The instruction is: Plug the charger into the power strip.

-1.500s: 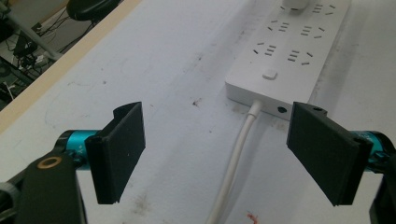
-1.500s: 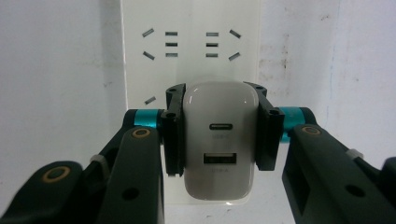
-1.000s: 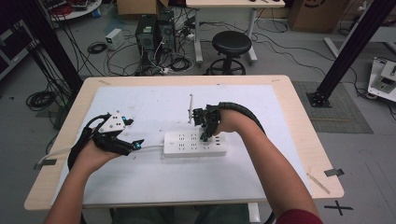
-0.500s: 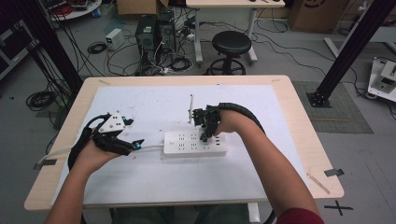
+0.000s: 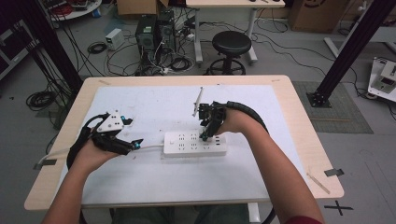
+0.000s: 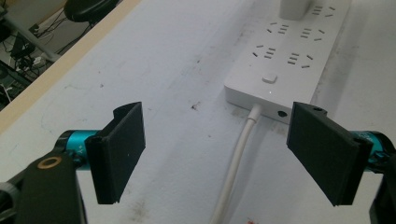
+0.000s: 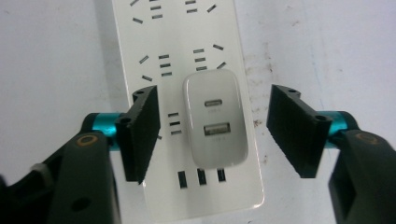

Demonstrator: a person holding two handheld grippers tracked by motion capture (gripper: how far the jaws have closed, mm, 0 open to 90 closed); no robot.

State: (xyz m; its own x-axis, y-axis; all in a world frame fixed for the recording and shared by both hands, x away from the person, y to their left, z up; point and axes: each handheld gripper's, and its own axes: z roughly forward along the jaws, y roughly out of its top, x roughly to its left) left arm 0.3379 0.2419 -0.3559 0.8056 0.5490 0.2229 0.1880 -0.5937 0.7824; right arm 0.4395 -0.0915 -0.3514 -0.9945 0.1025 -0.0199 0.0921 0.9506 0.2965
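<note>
A white power strip (image 5: 194,144) lies on the white mat, its white cord (image 6: 233,163) running off its left end. A white USB charger (image 7: 215,122) is plugged into the strip (image 7: 187,93) near its right end. My right gripper (image 7: 212,133) hangs straight over the charger, open, a jaw on each side and neither touching it. In the high view that gripper (image 5: 205,135) points down at the strip. My left gripper (image 5: 136,145) rests low at the strip's left end, open, its jaws astride the cord (image 5: 152,147) and the strip's switch end (image 6: 273,88).
The table (image 5: 299,121) has a wooden rim around the white mat (image 5: 159,107). A thin light stick (image 5: 198,100) leans behind the right hand. Tape strips (image 5: 334,172) lie near the right edge. A stool (image 5: 231,44) and cables sit on the floor beyond.
</note>
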